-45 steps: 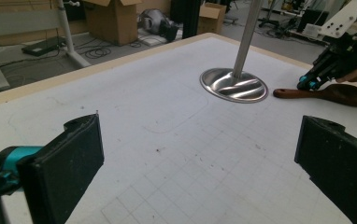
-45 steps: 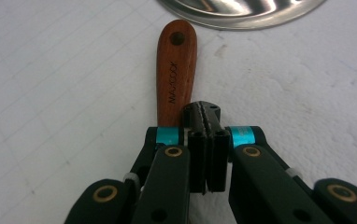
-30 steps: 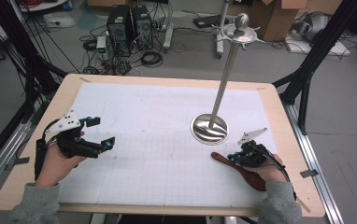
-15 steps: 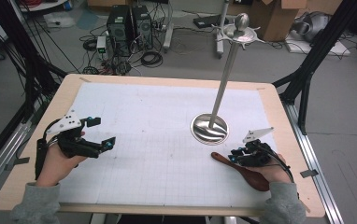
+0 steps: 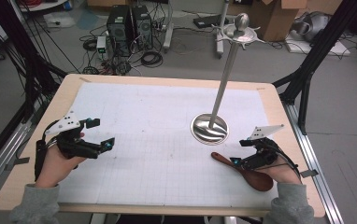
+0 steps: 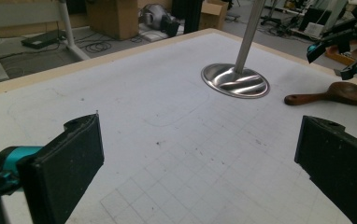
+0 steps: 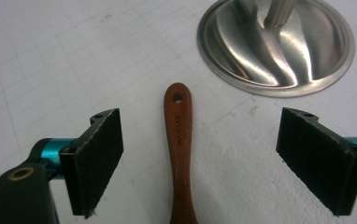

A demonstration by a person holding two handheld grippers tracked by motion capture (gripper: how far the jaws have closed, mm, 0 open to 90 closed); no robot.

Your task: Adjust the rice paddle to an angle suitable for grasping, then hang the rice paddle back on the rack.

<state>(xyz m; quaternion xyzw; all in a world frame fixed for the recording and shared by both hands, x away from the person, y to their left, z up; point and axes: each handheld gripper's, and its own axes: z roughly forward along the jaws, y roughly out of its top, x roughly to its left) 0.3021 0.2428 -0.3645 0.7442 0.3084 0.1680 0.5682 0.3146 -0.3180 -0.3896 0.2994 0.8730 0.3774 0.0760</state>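
Nearest you, your right gripper point(image 7: 200, 163) has just been opening its jaws; they now stand wide on either side of the wooden spoon's point(image 7: 179, 149) handle without pressing it. The spoon lies flat on the white grid mat point(image 5: 144, 126). Your left gripper point(image 5: 95, 135) rests released at the mat's left. Farther off stands the steel stand point(image 5: 209, 128).
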